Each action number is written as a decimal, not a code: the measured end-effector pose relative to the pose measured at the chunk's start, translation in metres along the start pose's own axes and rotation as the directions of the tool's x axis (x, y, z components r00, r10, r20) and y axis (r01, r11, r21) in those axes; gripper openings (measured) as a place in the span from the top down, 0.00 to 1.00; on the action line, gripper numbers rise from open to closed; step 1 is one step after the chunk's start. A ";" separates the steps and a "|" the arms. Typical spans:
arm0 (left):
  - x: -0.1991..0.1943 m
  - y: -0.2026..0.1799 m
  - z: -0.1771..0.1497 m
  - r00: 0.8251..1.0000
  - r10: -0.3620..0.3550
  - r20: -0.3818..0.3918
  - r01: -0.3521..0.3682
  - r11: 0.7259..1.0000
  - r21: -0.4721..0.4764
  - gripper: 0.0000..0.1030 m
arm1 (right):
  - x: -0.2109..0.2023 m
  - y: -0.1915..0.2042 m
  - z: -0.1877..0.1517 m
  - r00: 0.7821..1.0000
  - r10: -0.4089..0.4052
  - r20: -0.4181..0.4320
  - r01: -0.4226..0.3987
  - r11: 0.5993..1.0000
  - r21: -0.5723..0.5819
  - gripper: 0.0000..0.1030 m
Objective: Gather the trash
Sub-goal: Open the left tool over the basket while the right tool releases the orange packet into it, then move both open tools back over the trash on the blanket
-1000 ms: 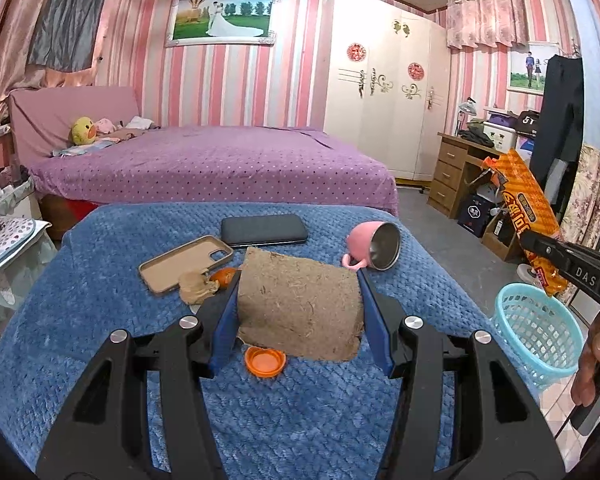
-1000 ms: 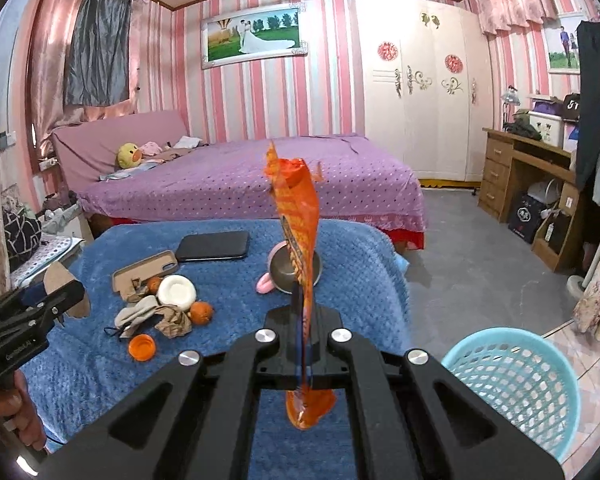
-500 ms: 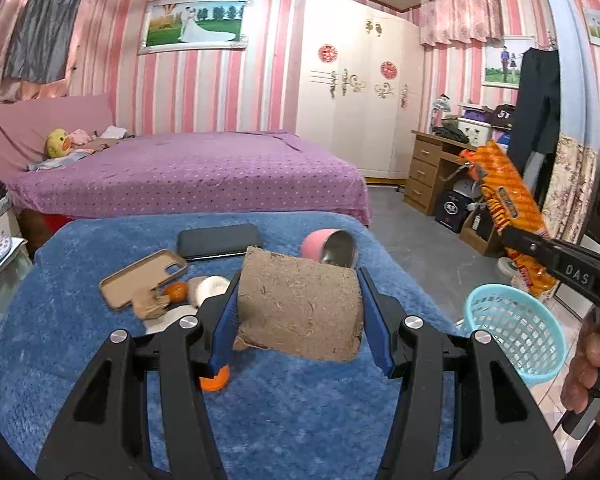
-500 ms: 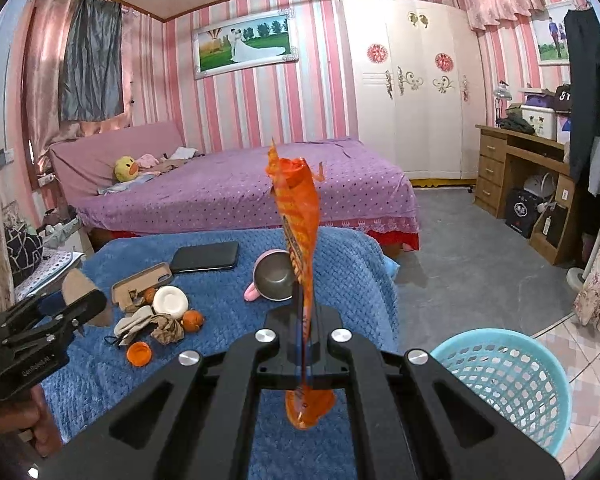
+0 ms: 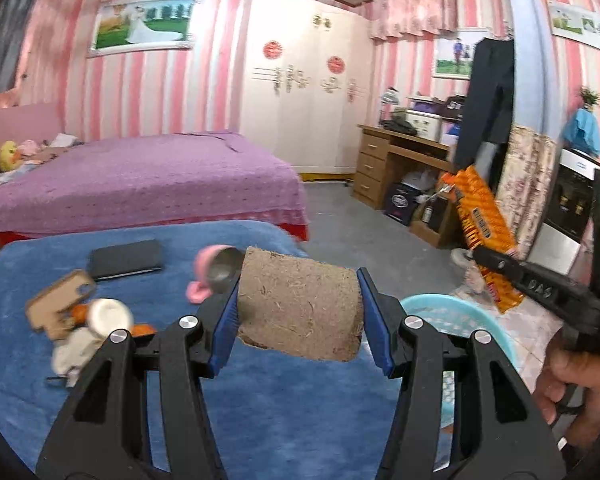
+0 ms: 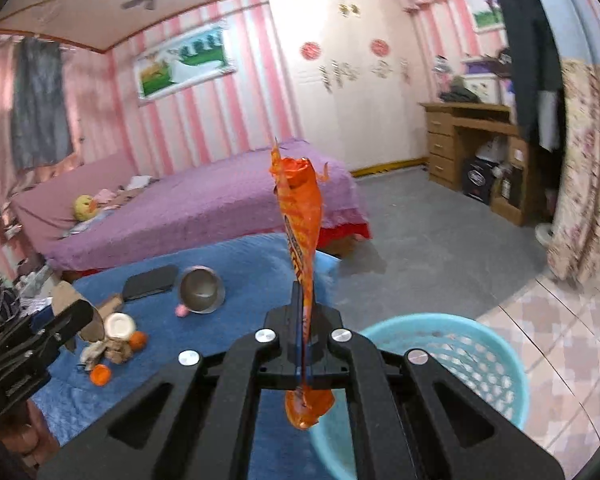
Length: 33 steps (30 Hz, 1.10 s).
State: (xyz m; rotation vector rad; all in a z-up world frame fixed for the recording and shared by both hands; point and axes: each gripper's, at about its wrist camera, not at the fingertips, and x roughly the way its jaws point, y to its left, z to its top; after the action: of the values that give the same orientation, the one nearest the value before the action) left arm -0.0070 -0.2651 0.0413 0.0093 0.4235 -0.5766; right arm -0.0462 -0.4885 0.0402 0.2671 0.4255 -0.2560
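At the far left of the blue-covered counter (image 5: pixel 260 412) sits a blurred heap of scraps (image 5: pixel 80 344), too smeared to sort; it may be crumpled paper around a white lid (image 6: pixel 119 325) and an orange cap (image 6: pixel 100 374). The left gripper (image 5: pixel 298 308) is clenched on a brown fibrous slab (image 5: pixel 300 306) whose sides touch both blue pads; the slab hides most of the pink cup (image 5: pixel 216 270) behind it. The right gripper (image 6: pixel 306 330) pinches an orange snack wrapper (image 6: pixel 300 216) upright, its tail drooping beneath. The turquoise basket (image 6: pixel 496 364) stands on the floor just right, partly cut off by the gripper body.
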 end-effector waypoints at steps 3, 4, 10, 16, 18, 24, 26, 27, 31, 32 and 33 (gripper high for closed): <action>0.017 -0.029 -0.003 0.998 -0.053 -0.021 0.053 0.999 0.003 0.49 | 0.007 -0.017 -0.003 0.998 -0.034 -0.046 0.034 0.999 -0.004 0.97; 0.023 -0.039 -0.005 0.997 -0.074 -0.030 0.074 0.997 0.002 0.48 | 0.010 -0.024 -0.005 0.997 -0.050 -0.060 0.050 0.999 -0.001 0.97; 0.052 -0.085 -0.017 0.987 -0.142 -0.071 0.143 0.990 0.018 0.48 | 0.018 -0.062 -0.011 0.987 -0.109 -0.116 0.115 0.992 0.044 0.86; 0.075 -0.107 -0.027 0.978 -0.177 -0.112 0.179 0.984 0.011 0.46 | 0.007 -0.087 -0.007 0.987 -0.147 -0.062 0.152 0.984 0.092 0.37; 0.082 -0.109 -0.028 0.965 -0.225 -0.133 0.222 0.974 -0.035 0.45 | 0.004 -0.095 -0.005 0.986 -0.164 -0.041 0.168 0.978 0.123 0.37; 0.092 -0.134 -0.029 0.950 -0.273 -0.151 0.272 0.962 -0.022 0.24 | 0.002 -0.113 -0.004 0.983 -0.183 -0.029 0.185 0.966 0.178 0.37; 0.088 -0.127 -0.028 0.964 -0.228 -0.136 0.229 0.973 -0.009 0.24 | 0.000 -0.108 -0.006 0.983 -0.183 -0.026 0.185 0.968 0.171 0.37; 0.086 -0.123 -0.028 0.969 -0.209 -0.130 0.210 0.978 -0.008 0.24 | -0.001 -0.106 -0.005 0.984 -0.180 -0.018 0.180 0.969 0.170 0.37; 0.069 -0.081 -0.025 0.989 -0.101 -0.107 0.098 0.995 -0.027 0.24 | 0.001 -0.089 -0.003 0.990 -0.139 -0.002 0.138 0.978 0.159 0.37; 0.063 -0.068 -0.025 0.992 -0.077 -0.104 0.075 0.997 -0.028 0.24 | 0.004 -0.083 -0.003 0.992 -0.128 -0.005 0.127 0.981 0.150 0.37; 0.053 -0.047 -0.025 0.995 -0.029 -0.099 0.027 0.999 -0.025 0.24 | 0.006 -0.075 -0.004 0.994 -0.113 -0.008 0.113 0.985 0.132 0.37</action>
State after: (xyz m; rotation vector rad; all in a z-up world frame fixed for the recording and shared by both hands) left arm -0.0012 -0.3291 0.0024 0.0098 0.5282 -0.6006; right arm -0.0647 -0.5588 0.0190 0.3738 0.4253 -0.3963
